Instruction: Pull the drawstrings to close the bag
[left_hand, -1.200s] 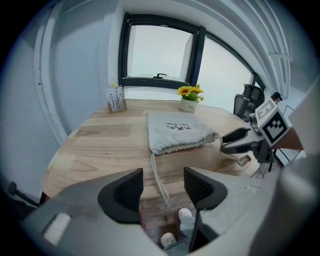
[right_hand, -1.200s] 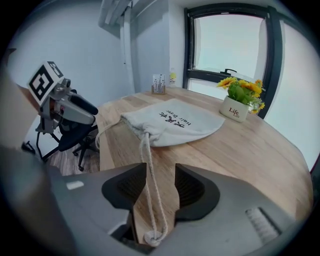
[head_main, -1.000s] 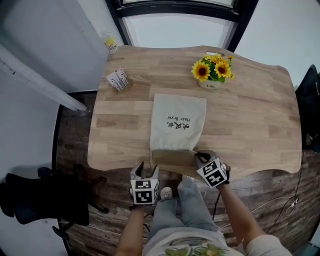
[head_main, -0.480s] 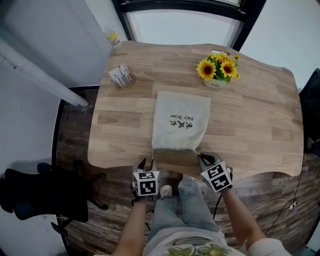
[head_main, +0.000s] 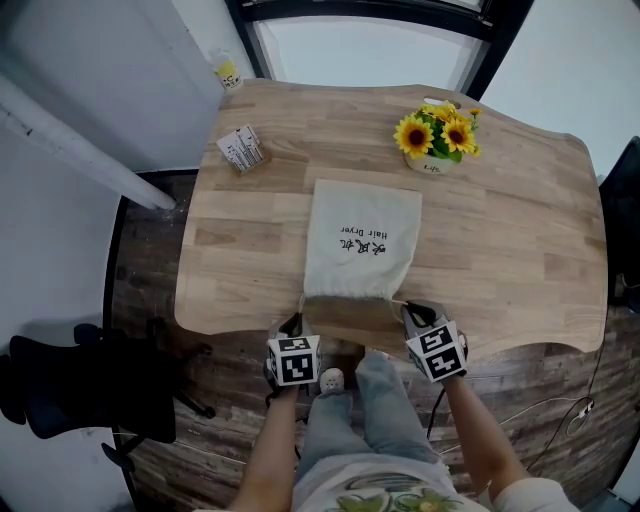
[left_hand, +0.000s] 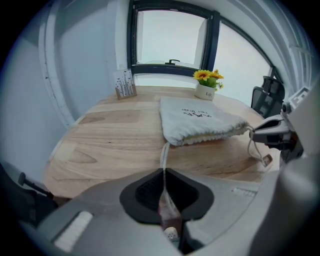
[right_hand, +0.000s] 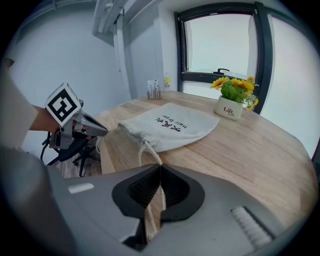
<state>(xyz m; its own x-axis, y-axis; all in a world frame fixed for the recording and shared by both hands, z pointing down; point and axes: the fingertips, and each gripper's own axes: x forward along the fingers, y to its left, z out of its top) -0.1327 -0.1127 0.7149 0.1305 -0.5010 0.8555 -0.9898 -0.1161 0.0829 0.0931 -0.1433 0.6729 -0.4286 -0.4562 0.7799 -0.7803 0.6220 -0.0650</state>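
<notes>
Bag (head_main: 362, 240) is lying flat at the middle of the tabletop (head_main: 510, 250), printed face up. Its gathered mouth is pointing toward you and sitting near the front edge.

Left drawstring (left_hand: 164, 152) is running from the left corner of the mouth straight into your left gripper (head_main: 293, 325). Those jaws have just been closing and are pinching the cord between the pads.

Right drawstring (right_hand: 148, 149) is leaving the right corner and passing between the jaws of your right gripper (head_main: 413, 313), which is clenching it the same way.

You are holding both grippers at the tabletop's front edge, one at each corner of the mouth.

Beyond the bag, a pot of sunflowers (head_main: 437, 142) is standing toward the far right, and a small box (head_main: 243, 150) is sitting toward the far left. A black chair (head_main: 70, 395) is standing on the floor at your left.
</notes>
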